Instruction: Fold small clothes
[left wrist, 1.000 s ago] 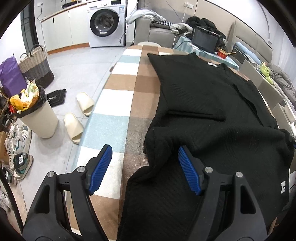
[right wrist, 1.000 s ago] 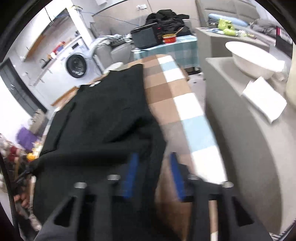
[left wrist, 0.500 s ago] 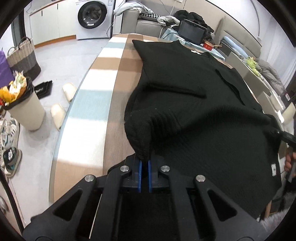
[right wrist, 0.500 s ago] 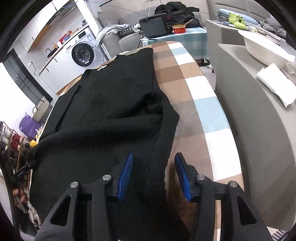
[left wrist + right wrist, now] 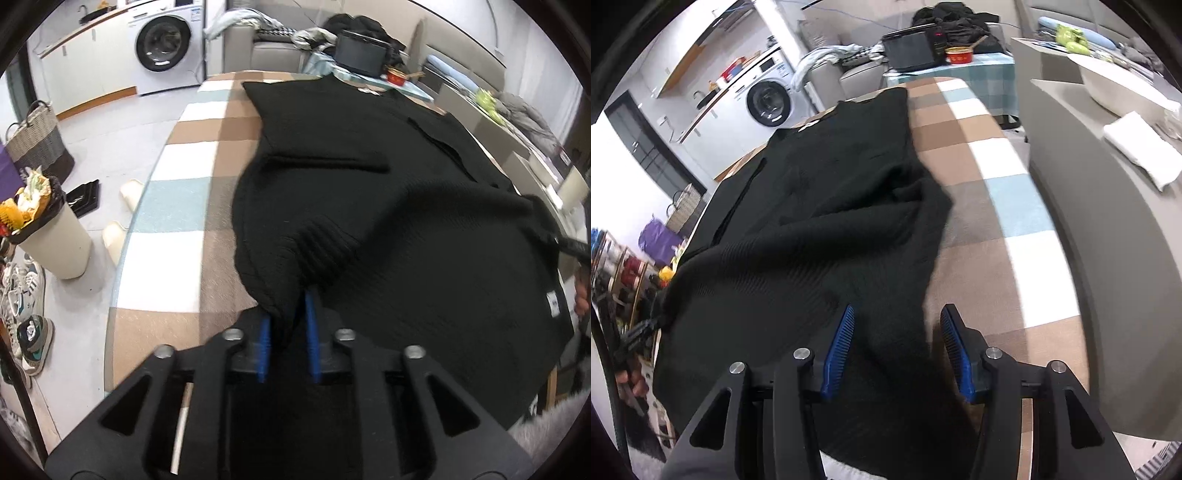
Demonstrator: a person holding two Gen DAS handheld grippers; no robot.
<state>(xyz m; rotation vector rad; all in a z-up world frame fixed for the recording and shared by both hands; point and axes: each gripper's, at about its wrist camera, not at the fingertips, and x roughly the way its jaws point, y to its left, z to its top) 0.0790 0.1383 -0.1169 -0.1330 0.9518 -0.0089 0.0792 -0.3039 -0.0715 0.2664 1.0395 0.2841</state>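
Two fisheye views are given, one per wrist, each aimed fwd along its own fingers and down at the table (image 5: 177, 206), close up. The left view is set at the table's left side, w/ floor and bin (image 5: 55, 240) seen at left. The right view is set at the opposite side, w/ a grey counter (image 5: 1108, 258) seen at right. Shared by both: the black sweater (image 5: 388, 221) (image 5: 820, 229), the checked cloth, the washing machine (image 5: 162, 48) (image 5: 768, 99) at the far end.
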